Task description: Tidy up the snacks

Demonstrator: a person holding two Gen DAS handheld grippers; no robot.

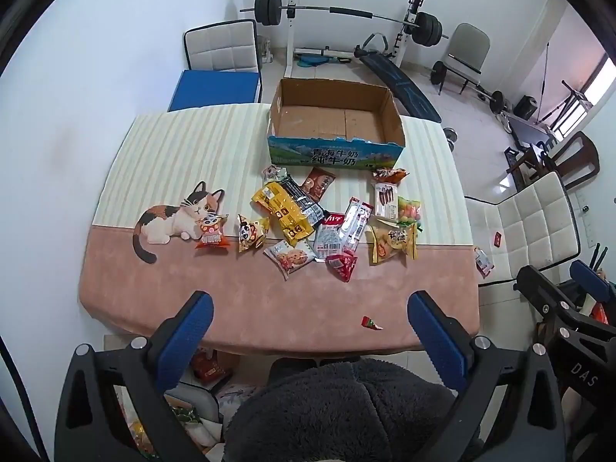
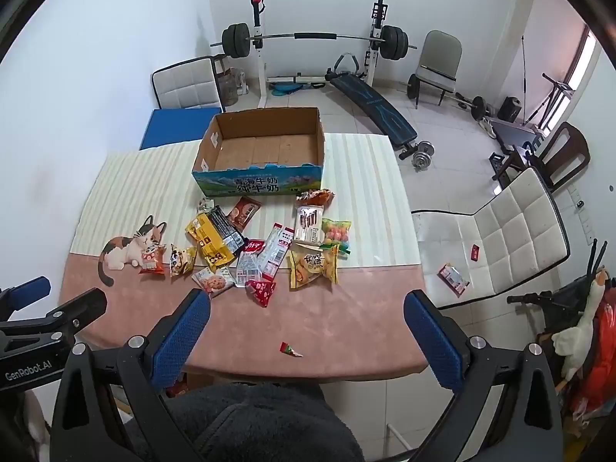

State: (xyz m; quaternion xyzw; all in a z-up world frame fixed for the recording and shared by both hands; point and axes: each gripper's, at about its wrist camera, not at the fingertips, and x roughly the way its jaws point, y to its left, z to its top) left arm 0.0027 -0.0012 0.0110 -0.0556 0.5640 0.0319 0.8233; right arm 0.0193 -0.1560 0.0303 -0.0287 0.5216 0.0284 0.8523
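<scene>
The snacks [image 1: 327, 219] lie in a loose heap on the middle of the surface [image 1: 231, 308], just in front of the cardboard box [image 1: 335, 150], which stands at the far side and is empty. This is probably why it is there: it looks like the place where you should collect the packets. Some packets overlap, for example the long yellow packet [image 1: 285, 211] under a dark one, so you may need to take the top ones first. An orange packet [image 1: 211, 233] rests alone at the left, on the printed cat of the cloth, and a small red wrapper [image 1: 370, 322] lies alone near the front edge. One packet [image 2: 453, 278] is on the floor at the right, beside the white chair [image 2: 512, 227].

Your left gripper [image 1: 310, 313] and your right gripper [image 2: 306, 312] both hang above the near edge, jaws spread wide, grasping nothing. No packet is in the box yet, so the sorting seems not begun.
</scene>
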